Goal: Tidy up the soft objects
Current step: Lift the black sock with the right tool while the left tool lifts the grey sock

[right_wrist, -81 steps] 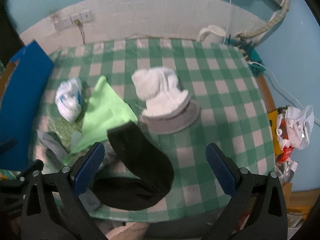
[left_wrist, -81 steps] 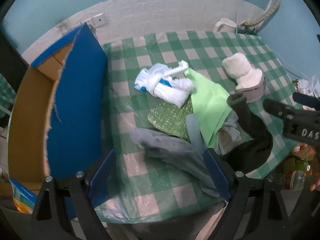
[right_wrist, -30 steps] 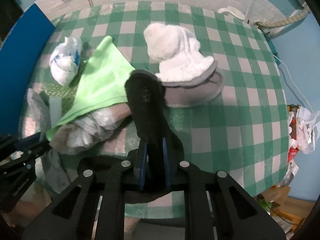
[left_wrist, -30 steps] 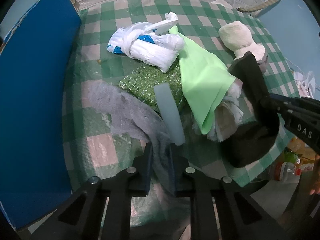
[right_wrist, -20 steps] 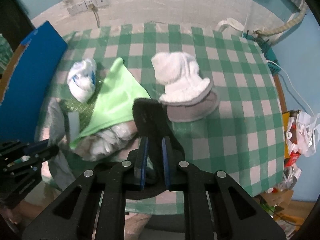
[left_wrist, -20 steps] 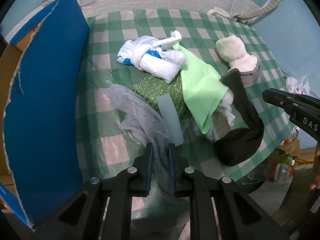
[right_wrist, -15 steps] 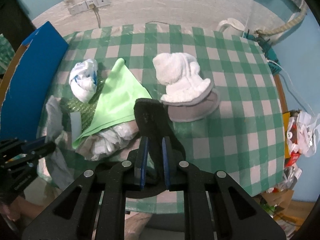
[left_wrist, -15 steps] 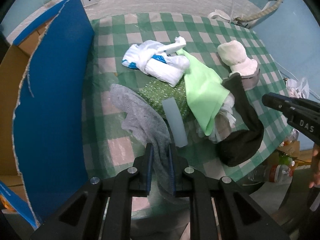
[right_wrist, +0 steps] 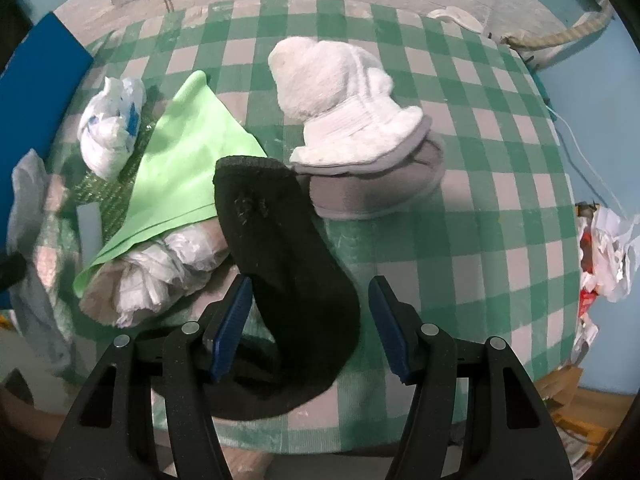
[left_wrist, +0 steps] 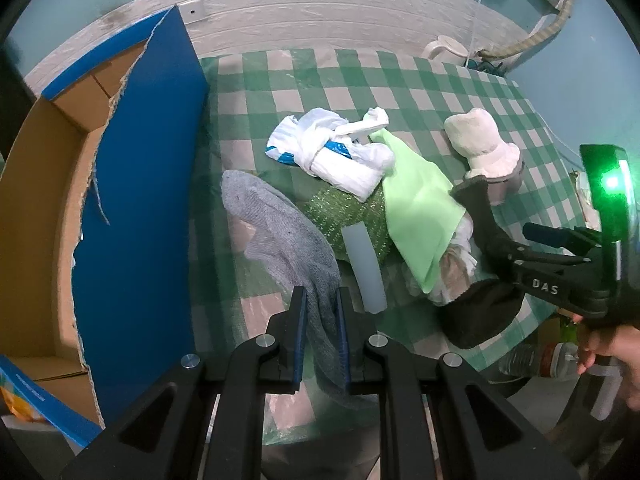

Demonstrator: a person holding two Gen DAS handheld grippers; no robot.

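Now black sock point(right_wrist: 288, 264) between parted right claw point(right_wrist: 310, 320).

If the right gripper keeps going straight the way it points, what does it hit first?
Most likely the black sock: it lies between the open right gripper, with the checked table beneath. Depth is unclear.

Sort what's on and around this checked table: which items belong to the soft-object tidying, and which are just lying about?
Job items:
grey sock, pinched in the left claw
black sock, between the open right claw
white fluffy sock
green cloth
cardboard box, the likely bin

Lying about:
knotted plastic bag
white jug
crumpled wrappers
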